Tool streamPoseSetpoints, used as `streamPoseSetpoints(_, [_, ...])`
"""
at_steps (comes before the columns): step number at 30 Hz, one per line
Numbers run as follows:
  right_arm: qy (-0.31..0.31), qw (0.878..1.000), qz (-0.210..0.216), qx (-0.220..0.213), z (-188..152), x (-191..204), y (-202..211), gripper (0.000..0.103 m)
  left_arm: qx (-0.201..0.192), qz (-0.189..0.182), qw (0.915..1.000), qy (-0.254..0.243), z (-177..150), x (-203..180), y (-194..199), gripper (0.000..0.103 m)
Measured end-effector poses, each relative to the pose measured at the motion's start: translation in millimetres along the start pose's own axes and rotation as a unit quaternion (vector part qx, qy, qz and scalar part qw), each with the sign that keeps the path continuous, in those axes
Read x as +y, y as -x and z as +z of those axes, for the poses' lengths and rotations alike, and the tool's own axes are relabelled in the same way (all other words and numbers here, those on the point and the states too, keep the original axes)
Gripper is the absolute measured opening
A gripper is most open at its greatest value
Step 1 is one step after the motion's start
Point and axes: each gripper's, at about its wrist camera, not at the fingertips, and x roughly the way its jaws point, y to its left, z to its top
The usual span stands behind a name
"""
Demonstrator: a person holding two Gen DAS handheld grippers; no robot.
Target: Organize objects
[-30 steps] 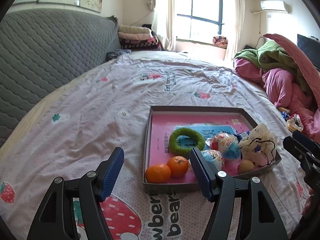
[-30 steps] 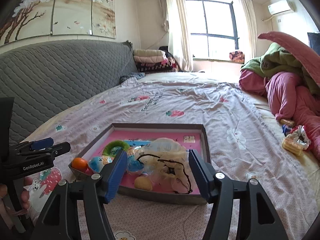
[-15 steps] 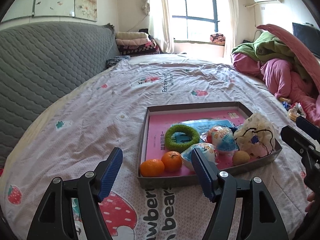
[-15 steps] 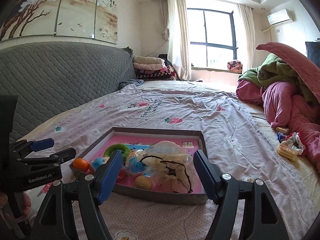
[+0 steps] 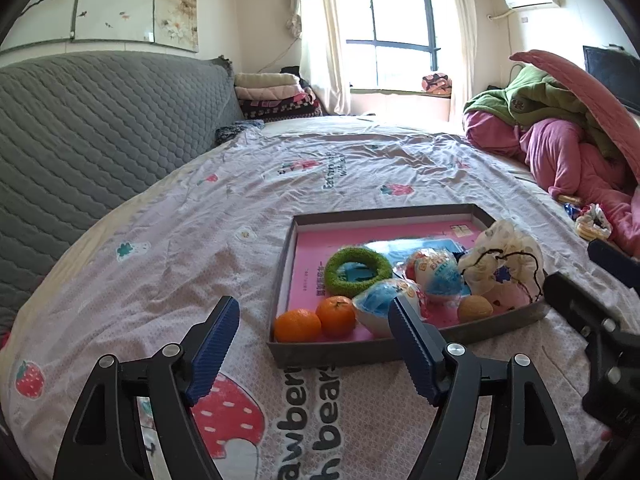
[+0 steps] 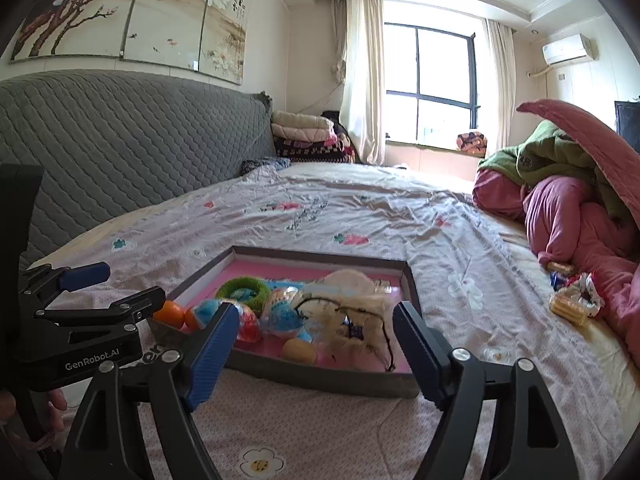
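Tray of dark card with a pink floor sits on the bedsheet, near the foot of the bed, and nearly everything to be sorted lies inside it. Two oranges touch each other in the near left corner. Behind them lies a green ring. To the right of the ring, two round packets printed in blue and orange press together, and beside them slumps a white drawstring pouch with a black cord. A small yellowish ball rests against the near wall, in front of the pouch.

The left gripper hangs just short of the tray's near left corner, its blue pads spreading apart with nothing between them. The right gripper hovers at the tray's near edge by the pouch, its jaws likewise widening and gripping nothing. A fingertip shows under the left handle in the right wrist view.

Well off to the right, by a heap of pink and green quilts, a few snack packets lie loose on the sheet. A grey padded headboard runs along the left side.
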Motion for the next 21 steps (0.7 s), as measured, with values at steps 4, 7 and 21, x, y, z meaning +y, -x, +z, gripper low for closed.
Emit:
streamPoseSetpoints(4, [-0.02, 1.0, 0.009, 0.016, -8.2, 0.2, -2.1, 0.08, 0.011, -0.002, 0.9999, -0.004, -6.1, -6.1, -2.8, 0.078])
streamPoseSetpoints(7, [-0.017, 1.0, 0.009, 0.019, -11.2, 1.9, -1.2, 0.08, 0.017, -0.003, 0.9998, -0.005, -10.5, -8.6, -2.8, 0.078])
streamPoseSetpoints(21, [-0.021, 0.999, -0.001, 0.034, -24.0, 2.7, -4.7, 0.08, 0.037, -0.022, 0.9991, 0.004, -25.2, -11.7, -2.0, 0.078])
